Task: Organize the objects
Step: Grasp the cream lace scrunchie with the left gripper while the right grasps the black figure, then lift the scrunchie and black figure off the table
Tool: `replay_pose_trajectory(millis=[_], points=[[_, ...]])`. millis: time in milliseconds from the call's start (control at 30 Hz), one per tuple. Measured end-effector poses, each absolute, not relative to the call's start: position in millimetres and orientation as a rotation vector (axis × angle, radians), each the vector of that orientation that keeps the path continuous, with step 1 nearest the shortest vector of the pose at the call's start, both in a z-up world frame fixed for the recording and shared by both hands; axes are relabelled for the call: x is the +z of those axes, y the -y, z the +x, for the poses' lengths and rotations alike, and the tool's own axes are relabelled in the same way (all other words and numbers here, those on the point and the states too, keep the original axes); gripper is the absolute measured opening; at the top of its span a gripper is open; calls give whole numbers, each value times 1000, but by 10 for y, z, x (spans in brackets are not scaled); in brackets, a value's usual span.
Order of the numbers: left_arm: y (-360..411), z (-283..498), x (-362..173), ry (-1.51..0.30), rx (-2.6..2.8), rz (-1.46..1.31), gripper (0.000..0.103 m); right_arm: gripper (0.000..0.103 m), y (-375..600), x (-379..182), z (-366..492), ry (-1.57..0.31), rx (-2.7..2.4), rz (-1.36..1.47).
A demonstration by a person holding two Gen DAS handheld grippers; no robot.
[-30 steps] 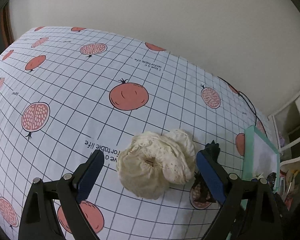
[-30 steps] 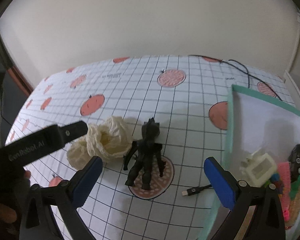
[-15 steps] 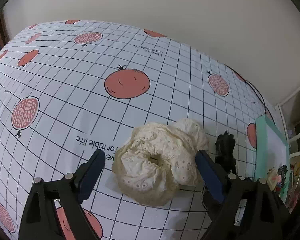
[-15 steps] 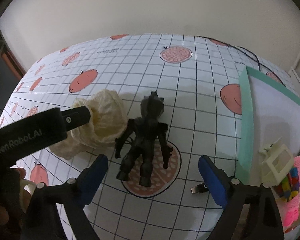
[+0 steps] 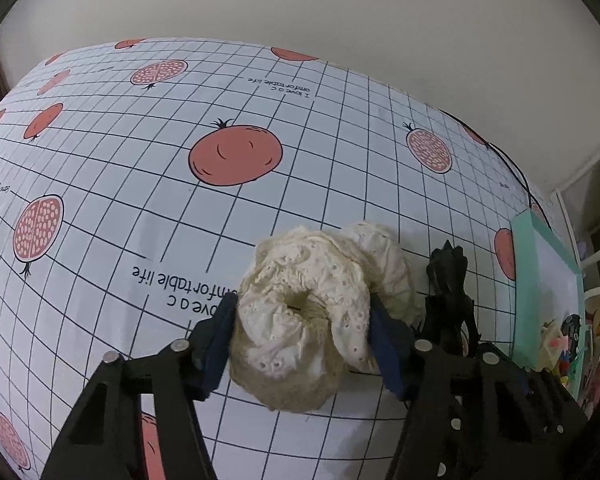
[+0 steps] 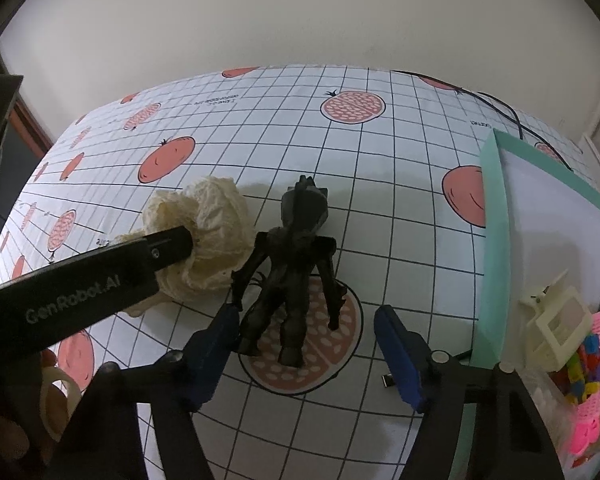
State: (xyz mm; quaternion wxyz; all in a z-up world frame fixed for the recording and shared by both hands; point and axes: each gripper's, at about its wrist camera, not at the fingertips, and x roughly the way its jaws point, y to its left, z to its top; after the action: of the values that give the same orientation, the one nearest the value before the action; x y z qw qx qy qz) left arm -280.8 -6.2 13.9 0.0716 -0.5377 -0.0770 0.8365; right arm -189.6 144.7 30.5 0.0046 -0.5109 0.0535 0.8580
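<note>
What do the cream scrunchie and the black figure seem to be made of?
Scrunchie: soft cotton-like fabric, matte, with eyelet holes and gathered ruffles; it bulges between the pads of the left claw. Figure: probably hard plastic or resin, dark with a dull sheen; its thin limbs look rigid, though the exact material is unclear.

Black left tongs (image 5: 302, 342), blue pads (image 5: 216, 344), silver screws, right tongs (image 6: 314, 354) (left side lettered "GenRobot.AI")

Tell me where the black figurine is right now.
In the right wrist view the black figurine lies on the tablecloth, just right of the cream scrunchie, between the open right gripper's fingers.
</note>
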Motion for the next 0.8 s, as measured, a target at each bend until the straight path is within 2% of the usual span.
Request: replay_pose_trajectory(millis=[500, 800], points=[[-8, -2802, 158, 214, 2505, -1600, 34, 41, -1509, 326, -1891, -216, 2696, -1586], [7, -2803, 168, 226, 2511, -1599, 27, 38, -1552, 331, -1876, -282, 2703, -1591]])
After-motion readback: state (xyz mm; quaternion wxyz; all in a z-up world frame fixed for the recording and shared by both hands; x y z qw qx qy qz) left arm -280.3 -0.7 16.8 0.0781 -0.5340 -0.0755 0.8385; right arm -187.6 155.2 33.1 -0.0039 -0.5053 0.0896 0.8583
